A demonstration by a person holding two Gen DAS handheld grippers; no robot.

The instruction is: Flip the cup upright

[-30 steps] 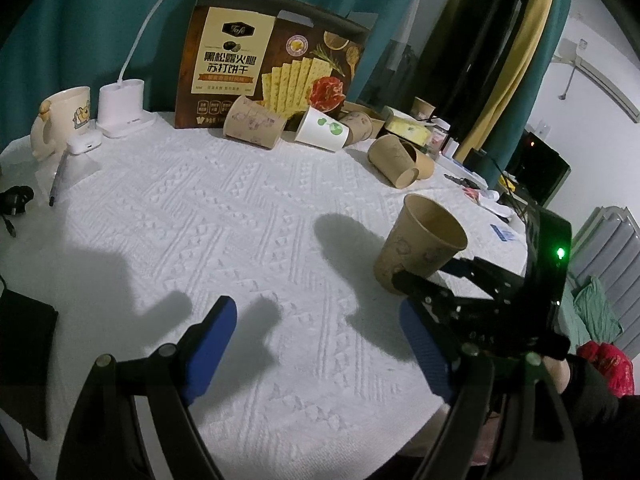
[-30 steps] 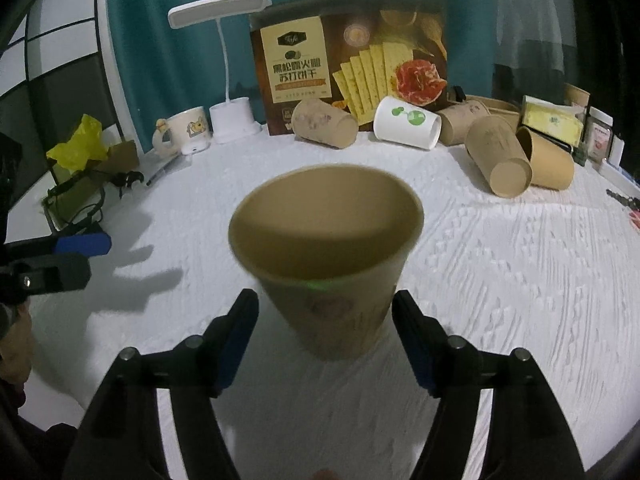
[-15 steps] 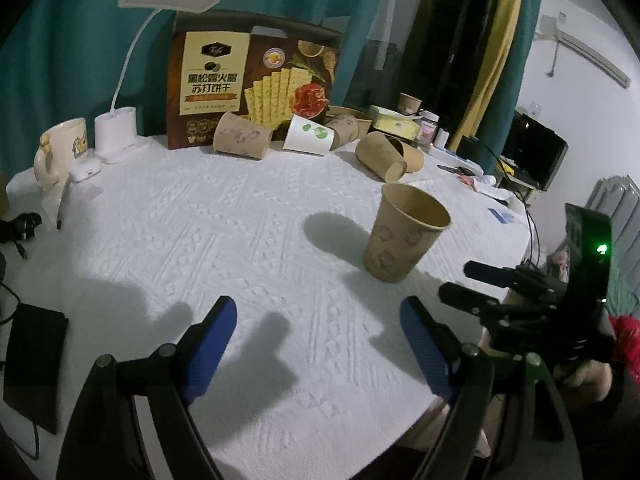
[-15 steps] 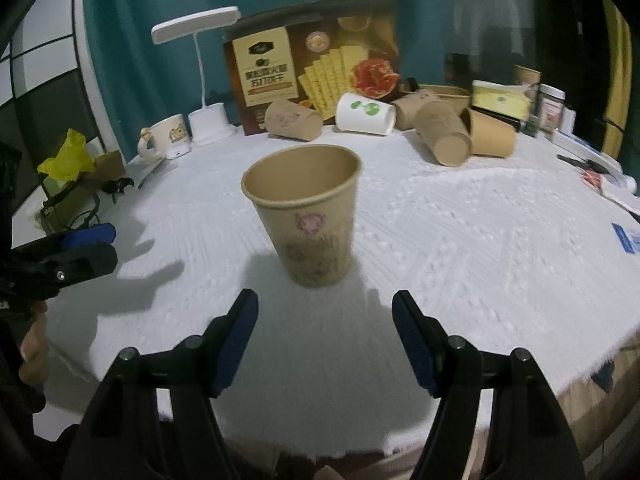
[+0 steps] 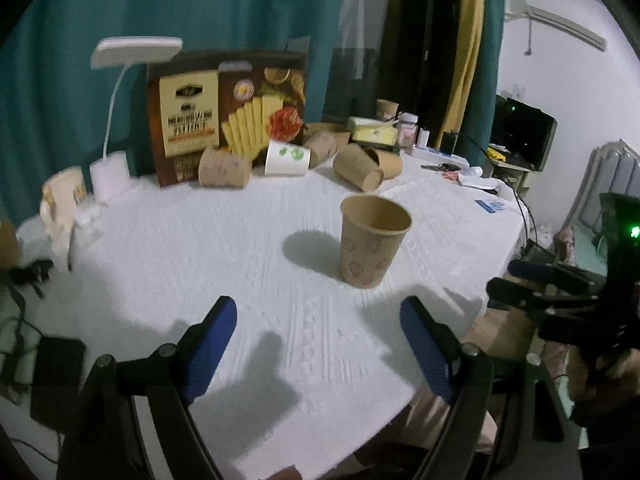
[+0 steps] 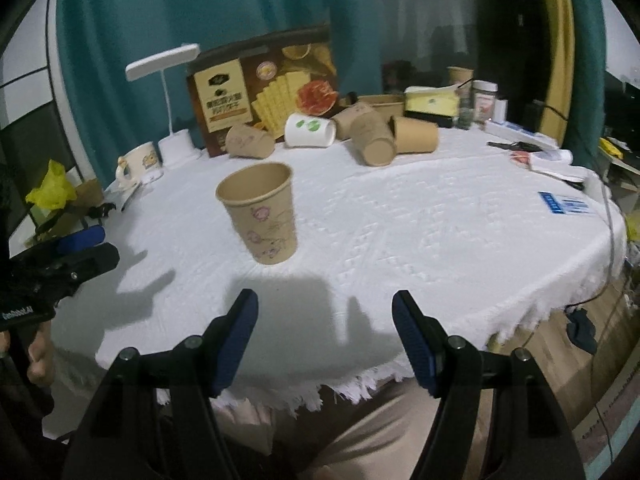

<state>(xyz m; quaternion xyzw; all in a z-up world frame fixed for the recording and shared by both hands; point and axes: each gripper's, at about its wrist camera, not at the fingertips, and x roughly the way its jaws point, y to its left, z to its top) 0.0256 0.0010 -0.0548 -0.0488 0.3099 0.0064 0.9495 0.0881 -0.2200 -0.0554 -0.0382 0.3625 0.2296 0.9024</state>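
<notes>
A brown paper cup (image 5: 370,242) (image 6: 262,216) with pink flower prints stands upright, mouth up, on the white tablecloth (image 5: 224,256) (image 6: 420,224). My right gripper (image 6: 325,340) hovers over the table's near edge, open and empty, well back from the cup. My left gripper (image 5: 318,350) is also open with nothing between its blue pads, short of the cup. Each gripper shows at the side of the other's view: the right gripper (image 5: 532,280), the left gripper (image 6: 76,248).
Several paper cups (image 5: 224,168) (image 6: 372,136) lie on their sides at the back, one of them a white cup (image 5: 287,158) (image 6: 310,131). Behind stand a cracker box (image 5: 224,112) (image 6: 264,92), a desk lamp (image 5: 116,120) and a mug (image 5: 64,196). Small items (image 6: 548,160) lie far right.
My right gripper has let go of the upright cup and drawn back and up to the table's edge. The left gripper has also pulled back, so the cup looks smaller in both views.
</notes>
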